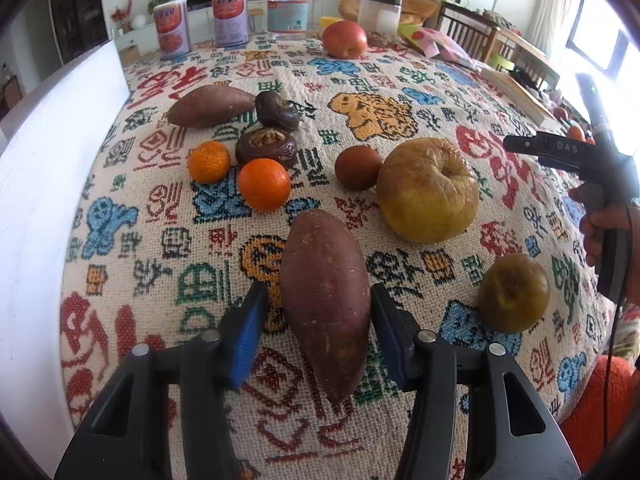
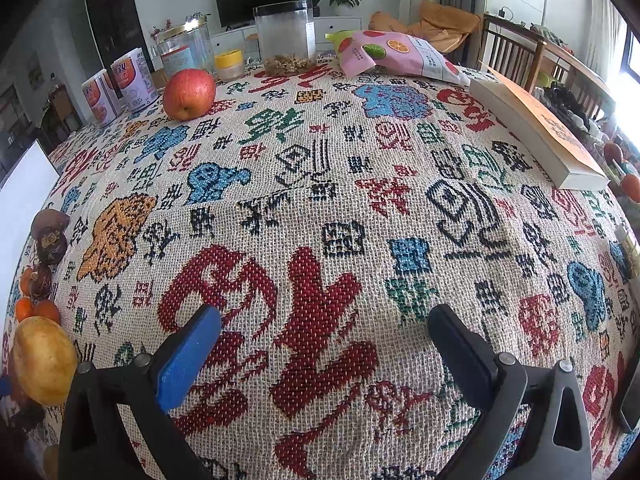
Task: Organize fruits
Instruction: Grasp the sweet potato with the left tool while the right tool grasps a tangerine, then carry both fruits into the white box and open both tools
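A long reddish sweet potato [image 1: 326, 300] lies on the patterned tablecloth [image 1: 400, 80] between the fingers of my left gripper [image 1: 318, 292]. The right pad sits at its skin, while a narrow strip of cloth shows at the left pad. Beyond it lie two oranges [image 1: 264, 184], two dark wrinkled fruits [image 1: 266, 146], a second sweet potato [image 1: 212, 106], a brown round fruit [image 1: 358, 168], a wrinkled yellow apple [image 1: 428, 190] and a greenish fruit [image 1: 514, 294]. A red apple [image 2: 189, 94] stands far back. My right gripper [image 2: 324, 320] hangs open over bare cloth.
Two purple cans [image 1: 172, 30], a glass jar [image 1: 289, 8] and a plastic jar [image 2: 285, 36] line the far edge. A pink snack bag [image 2: 394, 54] and a book [image 2: 540, 128] lie at the right. A white board [image 1: 52, 152] borders the left side. A hand [image 1: 600, 224] holds the right gripper.
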Action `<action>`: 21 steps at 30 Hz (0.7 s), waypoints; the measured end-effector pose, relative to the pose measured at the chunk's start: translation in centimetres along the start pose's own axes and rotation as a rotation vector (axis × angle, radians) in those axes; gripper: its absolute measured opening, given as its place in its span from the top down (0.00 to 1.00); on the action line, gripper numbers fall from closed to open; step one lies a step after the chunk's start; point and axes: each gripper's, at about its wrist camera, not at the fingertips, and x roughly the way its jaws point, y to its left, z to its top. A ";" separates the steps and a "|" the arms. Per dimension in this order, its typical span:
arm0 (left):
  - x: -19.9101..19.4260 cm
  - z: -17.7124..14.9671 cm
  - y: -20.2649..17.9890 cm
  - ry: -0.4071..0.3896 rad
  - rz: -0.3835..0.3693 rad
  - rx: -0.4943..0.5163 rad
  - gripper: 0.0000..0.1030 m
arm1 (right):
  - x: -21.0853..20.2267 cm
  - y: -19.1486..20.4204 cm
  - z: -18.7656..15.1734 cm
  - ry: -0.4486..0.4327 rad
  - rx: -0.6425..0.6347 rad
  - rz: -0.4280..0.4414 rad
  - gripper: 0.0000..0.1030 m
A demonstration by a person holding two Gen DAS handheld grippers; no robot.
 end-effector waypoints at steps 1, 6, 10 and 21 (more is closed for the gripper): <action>-0.2 -0.2 0.1 -0.007 -0.003 -0.001 0.60 | -0.9 -0.9 -0.2 -0.002 0.048 0.035 0.02; -2.0 -1.5 2.5 -0.026 -0.074 -0.093 0.61 | -5.9 -0.6 -0.8 0.046 0.081 0.160 0.11; -5.1 -2.6 4.1 -0.045 -0.115 -0.128 0.61 | -8.2 6.4 -1.9 0.108 -0.074 0.252 0.13; -14.9 -4.9 8.1 -0.159 -0.150 -0.216 0.60 | -3.3 28.7 -0.1 0.319 -0.500 0.316 0.50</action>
